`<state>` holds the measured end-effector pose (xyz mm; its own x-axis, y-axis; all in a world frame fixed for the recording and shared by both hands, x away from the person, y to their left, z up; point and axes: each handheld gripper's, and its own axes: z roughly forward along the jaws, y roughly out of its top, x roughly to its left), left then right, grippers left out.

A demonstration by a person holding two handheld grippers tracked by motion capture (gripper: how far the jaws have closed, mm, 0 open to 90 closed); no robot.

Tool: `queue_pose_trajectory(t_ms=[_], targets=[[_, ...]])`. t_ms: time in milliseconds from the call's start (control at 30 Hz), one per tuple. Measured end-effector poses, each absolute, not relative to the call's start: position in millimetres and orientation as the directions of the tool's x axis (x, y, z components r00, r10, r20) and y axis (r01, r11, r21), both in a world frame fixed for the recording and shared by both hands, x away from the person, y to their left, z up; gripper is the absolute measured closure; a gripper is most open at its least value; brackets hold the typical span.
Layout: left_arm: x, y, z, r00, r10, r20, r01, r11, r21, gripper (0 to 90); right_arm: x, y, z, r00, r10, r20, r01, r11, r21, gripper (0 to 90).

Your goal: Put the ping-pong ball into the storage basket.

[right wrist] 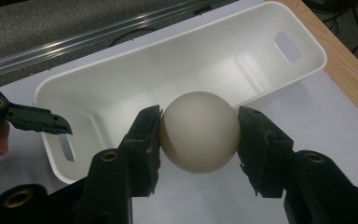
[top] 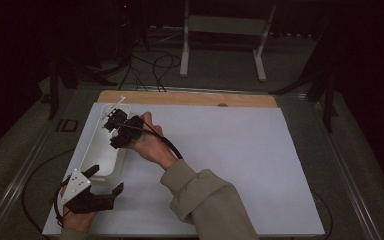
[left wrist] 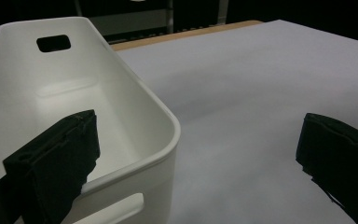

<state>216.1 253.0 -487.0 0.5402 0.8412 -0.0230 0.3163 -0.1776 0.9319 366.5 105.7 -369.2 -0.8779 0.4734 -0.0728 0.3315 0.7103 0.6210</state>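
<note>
A white ball (right wrist: 199,131) sits clamped between the two black jaws of my right gripper (right wrist: 199,140). It hangs above the long side wall of a white bin (right wrist: 177,70) with cut-out handles. In the high view my right gripper (top: 114,131) reaches across over the far half of the bin (top: 102,157) at the table's left. My left gripper (top: 106,179) is wide open at the bin's near end. One of its jaws is over the bin's (left wrist: 135,107) inside and the other over the mat; nothing is between them (left wrist: 196,140).
A white mat (top: 220,160) covers the table, with a wooden strip (top: 190,98) along its far edge. The person's right sleeve (top: 205,200) crosses the near middle. A white stand (top: 185,45) and cables lie on the floor beyond.
</note>
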Motion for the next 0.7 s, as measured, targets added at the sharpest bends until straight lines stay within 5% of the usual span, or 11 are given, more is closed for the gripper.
queue_pose_trajectory(t_ms=[700], targets=[[216,253,-487,0.543,0.839,-0.024,0.316,-0.178,0.932,0.1,360,124,-372,-0.891,0.447,-0.076,0.313,0.727,0.611,50.1]])
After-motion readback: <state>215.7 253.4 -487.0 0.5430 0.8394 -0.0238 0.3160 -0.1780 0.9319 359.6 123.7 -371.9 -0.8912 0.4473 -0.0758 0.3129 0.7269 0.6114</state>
